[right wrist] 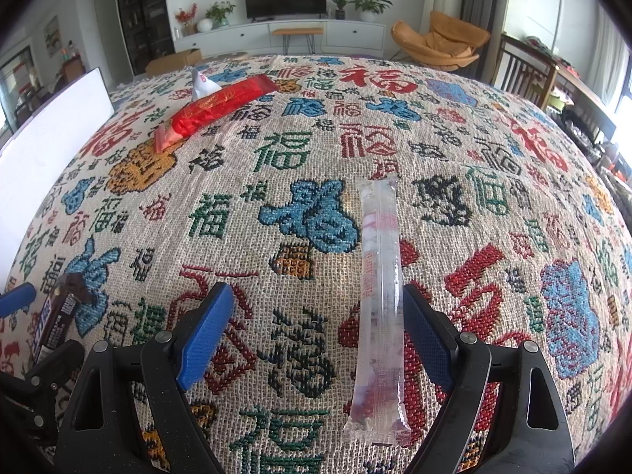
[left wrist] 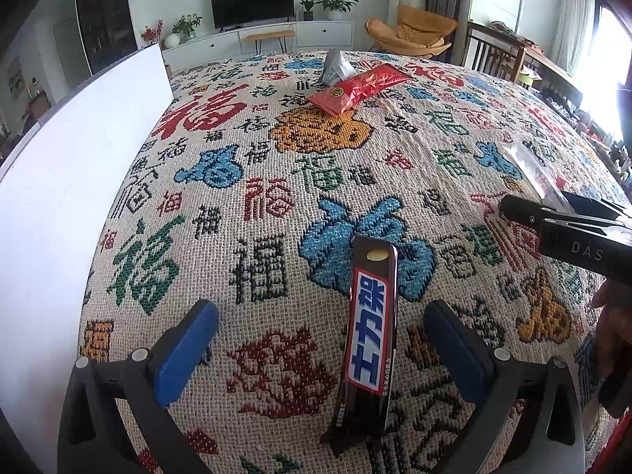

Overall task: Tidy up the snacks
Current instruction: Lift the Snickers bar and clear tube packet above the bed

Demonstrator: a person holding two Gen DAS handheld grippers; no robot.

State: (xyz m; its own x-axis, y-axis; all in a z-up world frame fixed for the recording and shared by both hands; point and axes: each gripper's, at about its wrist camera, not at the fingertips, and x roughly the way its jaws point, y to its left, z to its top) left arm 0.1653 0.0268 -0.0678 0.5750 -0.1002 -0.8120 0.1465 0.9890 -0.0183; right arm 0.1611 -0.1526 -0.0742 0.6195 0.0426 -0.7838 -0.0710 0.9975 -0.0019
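Left hand-held gripper (left wrist: 320, 339) spread wide over a dark chocolate bar (left wrist: 369, 343) lying on the patterned cloth (left wrist: 256, 181) of the counter, pads clear of it; right hand-held gripper (right wrist: 314, 331) likewise open astride a clear tube snack (right wrist: 378, 300), right pad close beside it, grip not evident. Far side: red packet (left wrist: 361, 87) overlapping a silver pouch (left wrist: 333, 65); white board (left wrist: 79, 166) at left edge. Only the right view shows the tube's whole length; only the left shows the bar's label whole; no container visible.
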